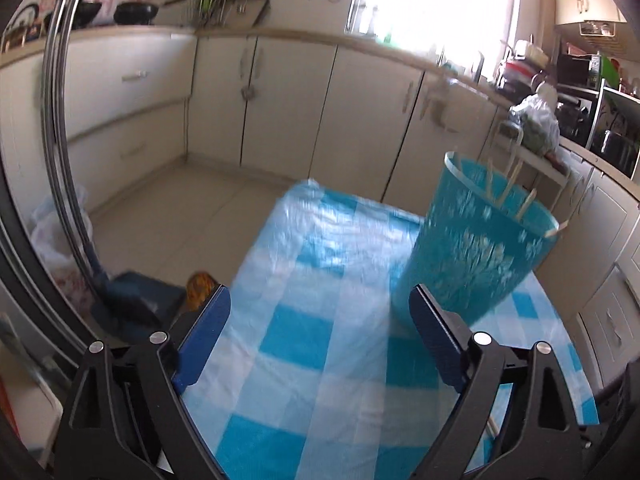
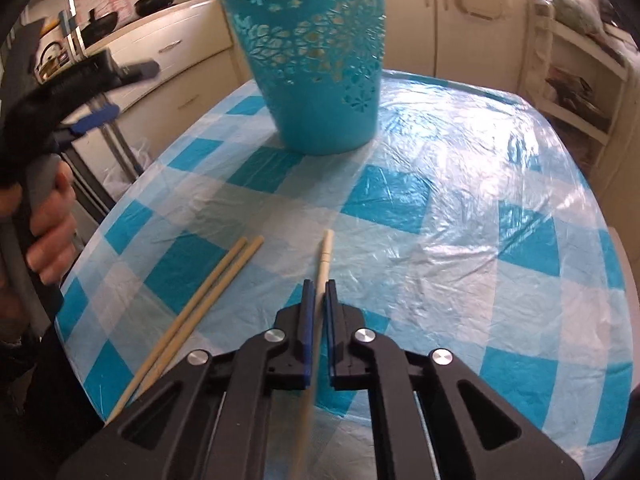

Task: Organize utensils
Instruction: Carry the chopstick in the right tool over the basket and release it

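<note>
Teal basket (image 2: 316, 60) (perforated with a flower pattern) stands upright on the blue-and-white checked tablecloth (image 2: 440, 208) and serves as the landmark. In the left wrist view, several pale chopsticks (image 1: 508, 188) lean inside it, their ends rising past its rim.

Right gripper (image 2: 319, 286): jaws drawn narrow and clamped on a single chopstick (image 2: 323, 256), which runs between the blue pads and points its pale tip toward the basket; tip and basket are well apart. Whether that tip touches the cloth cannot be told.

Pair of chopsticks (image 2: 208, 292): lying side by side, touching each other, flat on the cloth, on the near left of the basket and just beside the clamped chopstick.

Left gripper (image 1: 320, 300): jaws spread wide, nothing between them but checked cloth; its right-hand finger (image 1: 434, 332) overlaps the basket's lower wall in the picture (contact cannot be told, the frame being blurred). In the right wrist view a hand (image 2: 48, 216) grips its handle to the left of the basket, beyond the table's edge.
</note>
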